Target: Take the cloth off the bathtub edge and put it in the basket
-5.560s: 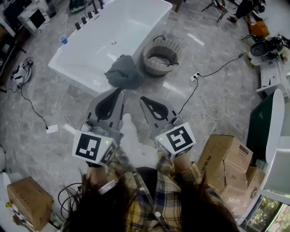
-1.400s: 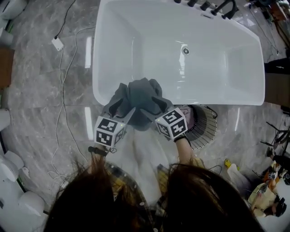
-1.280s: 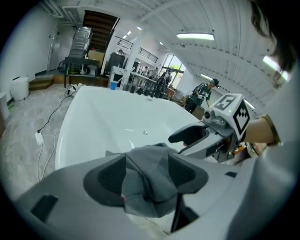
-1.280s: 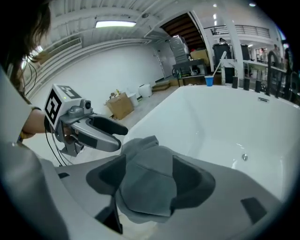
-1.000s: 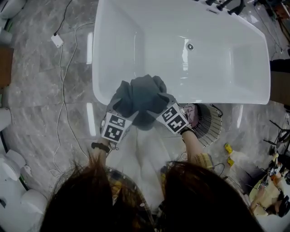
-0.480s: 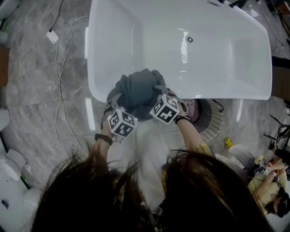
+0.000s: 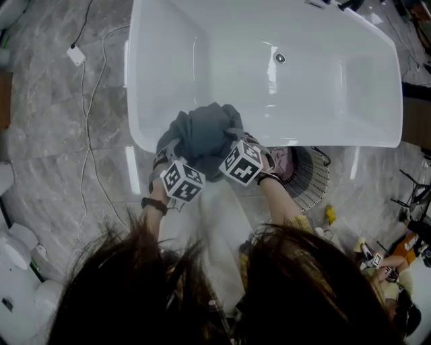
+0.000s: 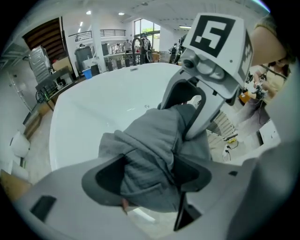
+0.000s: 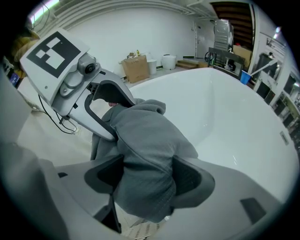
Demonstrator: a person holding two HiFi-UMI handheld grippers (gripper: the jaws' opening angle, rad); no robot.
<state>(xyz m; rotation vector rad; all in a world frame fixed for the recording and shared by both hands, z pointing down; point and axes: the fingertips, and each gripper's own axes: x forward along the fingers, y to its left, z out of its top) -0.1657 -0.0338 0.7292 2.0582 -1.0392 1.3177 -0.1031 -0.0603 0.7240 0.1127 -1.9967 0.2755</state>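
Note:
A crumpled dark grey cloth [image 7: 201,130] lies over the near rim of the white bathtub [image 7: 337,144]. Both grippers point steeply down onto it from my side. My left gripper [image 7: 172,145] straddles the cloth's left part, and a thick fold [image 8: 149,140] fills the gap between its wide jaws [image 8: 150,176]. My right gripper [image 7: 236,137] straddles the right part. Its jaws [image 9: 147,177] have just been closing a little and still stand wide, with a bulge of cloth [image 9: 145,136] between them. The wicker basket [image 7: 311,176] stands on the floor right of the grippers, against the tub.
The tub's faucet fittings [image 7: 350,4] are at its far right end. A white cable and adapter [image 7: 75,55] lie on the marble floor at left. White fixtures [image 7: 17,269] stand at the lower left. Clutter and a person [image 7: 384,269] are at the lower right.
Both grippers have come down onto the cloth and rolled, their marker cubes turning. The cloth now sits between each pair of jaws. The cloth stays on the tub rim.

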